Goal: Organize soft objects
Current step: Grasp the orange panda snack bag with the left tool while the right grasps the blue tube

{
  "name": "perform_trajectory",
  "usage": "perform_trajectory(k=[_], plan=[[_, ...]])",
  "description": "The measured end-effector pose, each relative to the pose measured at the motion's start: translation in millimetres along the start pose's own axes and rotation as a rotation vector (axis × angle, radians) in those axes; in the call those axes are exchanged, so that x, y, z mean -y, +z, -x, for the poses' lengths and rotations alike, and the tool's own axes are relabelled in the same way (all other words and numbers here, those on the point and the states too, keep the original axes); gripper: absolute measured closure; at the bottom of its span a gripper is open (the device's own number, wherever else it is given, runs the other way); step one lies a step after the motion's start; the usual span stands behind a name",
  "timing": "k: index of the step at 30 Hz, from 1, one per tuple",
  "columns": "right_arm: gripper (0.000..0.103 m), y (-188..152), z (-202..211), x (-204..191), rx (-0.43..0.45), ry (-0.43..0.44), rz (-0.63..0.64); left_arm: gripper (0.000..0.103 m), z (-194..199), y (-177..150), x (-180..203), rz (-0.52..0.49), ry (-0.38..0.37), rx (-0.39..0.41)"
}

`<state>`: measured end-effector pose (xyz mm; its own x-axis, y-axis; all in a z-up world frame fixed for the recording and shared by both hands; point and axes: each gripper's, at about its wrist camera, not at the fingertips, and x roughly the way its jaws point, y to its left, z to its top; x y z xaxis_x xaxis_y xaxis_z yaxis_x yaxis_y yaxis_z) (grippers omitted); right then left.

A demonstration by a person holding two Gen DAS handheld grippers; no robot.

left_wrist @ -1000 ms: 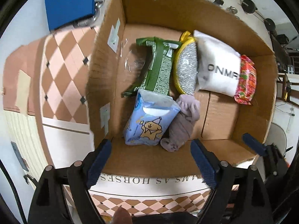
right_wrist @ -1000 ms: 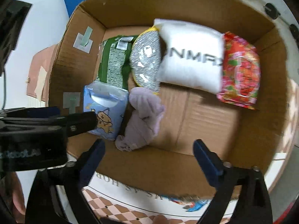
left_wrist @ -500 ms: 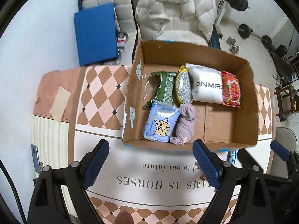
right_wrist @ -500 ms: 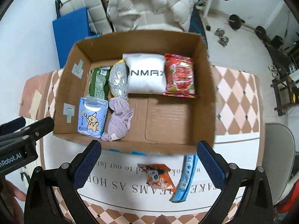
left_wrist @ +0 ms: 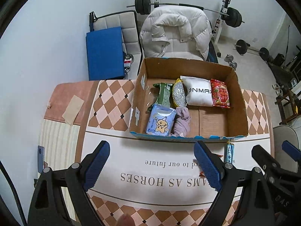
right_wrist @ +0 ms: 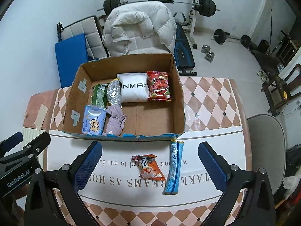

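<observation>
There, both the left tongs [left_wrist: 151, 166] and right tongs [right_wrist: 149, 164] hung spread and empty above the table [right_wrist: 210, 101], where an orange snack packet [right_wrist: 150, 167] and a long blue packet [right_wrist: 174, 166] lay near the box [right_wrist: 179, 101].

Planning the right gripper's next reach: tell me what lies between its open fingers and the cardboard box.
In the right wrist view, an orange snack packet and a long blue packet lie on the tablecloth between the right gripper and the cardboard box.
</observation>
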<state>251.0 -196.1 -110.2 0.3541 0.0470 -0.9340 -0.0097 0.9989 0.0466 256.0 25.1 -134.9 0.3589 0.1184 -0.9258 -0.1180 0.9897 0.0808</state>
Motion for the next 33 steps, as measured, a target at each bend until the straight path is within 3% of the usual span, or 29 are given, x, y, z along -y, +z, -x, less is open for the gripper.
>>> perform_trajectory(k=[8, 11, 16, 22, 25, 33], plan=[[0.0, -6, 17, 7, 0.028, 0.039, -0.013, 0.011, 5, -8, 10, -0.011, 0.015, 0.0], [0.0, -12, 8, 23, 0.011, 0.033, -0.043, 0.011, -9, -16, 24, -0.033, 0.025, -0.034], [0.0, -36, -37, 64, -0.107, 0.003, -0.12, 0.011, -63, -33, 59, -0.082, -0.02, -0.171], [0.0, -73, -91, 116, -0.21, -0.028, -0.226, 0.012, -146, -54, 122, -0.134, -0.168, -0.408], [0.0, -91, -113, 142, -0.246, -0.045, -0.282, 0.019, -179, -63, 148, -0.161, -0.192, -0.494], [0.0, -111, -146, 167, -0.312, -0.045, -0.339, 0.02, -227, -81, 171, -0.196, -0.166, -0.569]])
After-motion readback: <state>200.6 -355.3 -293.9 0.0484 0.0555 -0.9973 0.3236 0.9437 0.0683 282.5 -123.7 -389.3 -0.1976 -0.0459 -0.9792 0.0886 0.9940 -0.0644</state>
